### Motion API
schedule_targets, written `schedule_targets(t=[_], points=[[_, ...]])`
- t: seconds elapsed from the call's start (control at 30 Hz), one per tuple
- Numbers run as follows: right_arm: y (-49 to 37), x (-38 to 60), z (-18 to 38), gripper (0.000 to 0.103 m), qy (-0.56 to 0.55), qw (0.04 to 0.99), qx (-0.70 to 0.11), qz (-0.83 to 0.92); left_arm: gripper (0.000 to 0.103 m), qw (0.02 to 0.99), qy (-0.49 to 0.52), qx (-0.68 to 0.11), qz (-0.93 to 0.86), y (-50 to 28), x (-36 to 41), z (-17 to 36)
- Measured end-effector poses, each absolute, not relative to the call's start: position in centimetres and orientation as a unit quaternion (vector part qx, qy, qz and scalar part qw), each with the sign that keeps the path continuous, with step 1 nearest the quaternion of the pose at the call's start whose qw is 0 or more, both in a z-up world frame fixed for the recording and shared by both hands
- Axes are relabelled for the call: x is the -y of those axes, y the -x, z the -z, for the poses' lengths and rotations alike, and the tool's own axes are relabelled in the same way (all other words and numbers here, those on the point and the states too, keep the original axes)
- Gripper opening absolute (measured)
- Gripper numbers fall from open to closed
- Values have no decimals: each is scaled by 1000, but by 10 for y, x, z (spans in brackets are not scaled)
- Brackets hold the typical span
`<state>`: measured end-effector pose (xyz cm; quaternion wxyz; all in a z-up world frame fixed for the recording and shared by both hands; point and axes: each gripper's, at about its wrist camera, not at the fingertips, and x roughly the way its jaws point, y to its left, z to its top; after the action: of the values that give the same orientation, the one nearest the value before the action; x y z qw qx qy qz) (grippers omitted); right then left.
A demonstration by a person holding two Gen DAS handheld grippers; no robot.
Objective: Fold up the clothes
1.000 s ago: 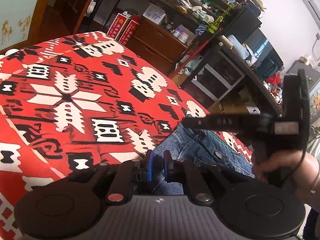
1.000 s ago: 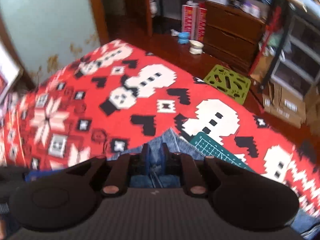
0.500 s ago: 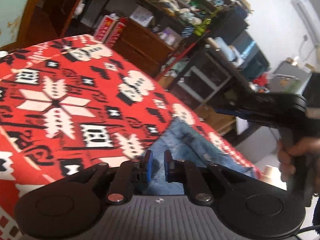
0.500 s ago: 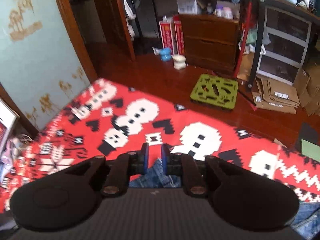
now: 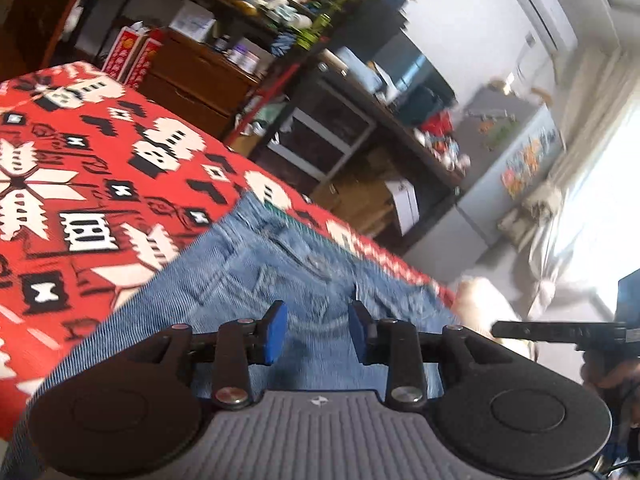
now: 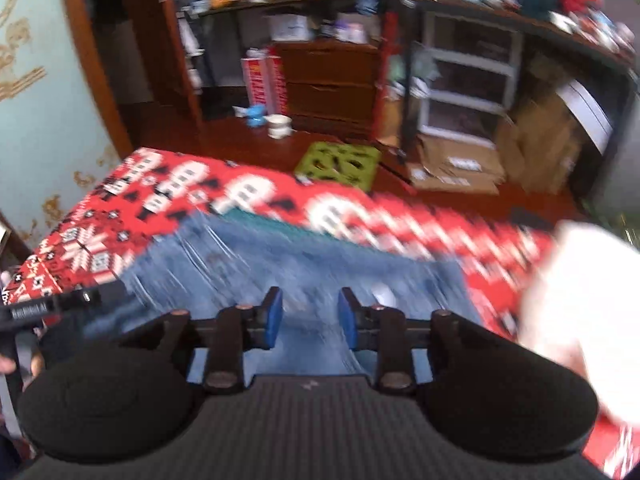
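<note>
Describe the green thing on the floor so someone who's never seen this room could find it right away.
Start at the red patterned cloth covering the table and look just past its far edge to the dark wooden floor. There lies a flat lime-green mat, square with cut-out holes. The flattened brown cardboard to its right and the small white bowl behind it are nothing like it in colour.
</note>
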<state>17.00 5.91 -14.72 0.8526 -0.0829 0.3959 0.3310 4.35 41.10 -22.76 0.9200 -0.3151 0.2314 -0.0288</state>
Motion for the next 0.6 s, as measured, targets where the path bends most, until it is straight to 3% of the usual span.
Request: schedule_targets(t=[0.1, 0.3, 0.43, 0.6], points=[[-147, -27, 164, 45, 82, 859, -408, -297, 37, 928, 283, -243, 21, -36, -398, 221], [-104, 22, 194, 63, 81, 867, -407, -275, 39, 927, 246, -282, -3, -22, -377, 212], [-79, 39, 207, 83, 91, 878, -389, -265, 40, 928, 206, -311, -10, -6, -353, 205], [-59, 41, 218, 84, 95, 883, -367, -276, 40, 923, 177, -343, -1, -3, -319, 201]])
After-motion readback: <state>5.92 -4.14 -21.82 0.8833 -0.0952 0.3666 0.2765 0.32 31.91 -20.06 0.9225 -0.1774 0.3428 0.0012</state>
